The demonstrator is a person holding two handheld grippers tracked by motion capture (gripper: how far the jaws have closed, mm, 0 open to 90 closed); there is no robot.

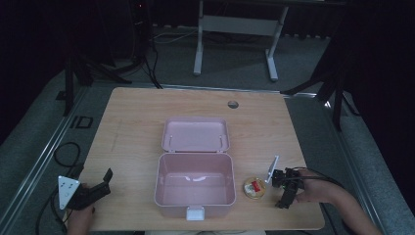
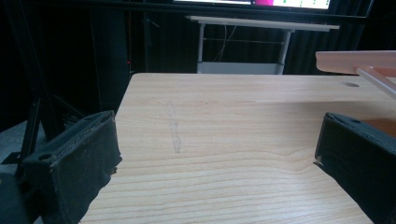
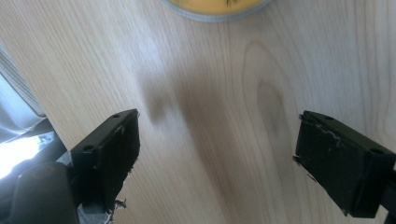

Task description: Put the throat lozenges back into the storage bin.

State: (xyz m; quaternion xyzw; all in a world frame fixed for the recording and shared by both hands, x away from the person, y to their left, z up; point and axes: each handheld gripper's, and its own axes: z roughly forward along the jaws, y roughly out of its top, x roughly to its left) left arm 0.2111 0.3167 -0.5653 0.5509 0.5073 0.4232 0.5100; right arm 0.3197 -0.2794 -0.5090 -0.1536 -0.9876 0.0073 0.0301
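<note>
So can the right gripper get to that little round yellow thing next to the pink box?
Probably yes. The right gripper is beside the round yellow thing, with bare table between them. Its fingers are spread wide and hold nothing, and the pink box sits on the far side, out of the way.

One camera hangs high over the near side; two ride low on the grippers.

From above, the high view looks forward and down on the whole light wooden desk, with the open pink plastic box at its middle. The left gripper view sits close over the desk's left part, facing the far edge, and catches the pink box's raised lid at its right edge. The right gripper view points almost straight down, very near the wood, sharing the round yellow dish with the high view.
</note>
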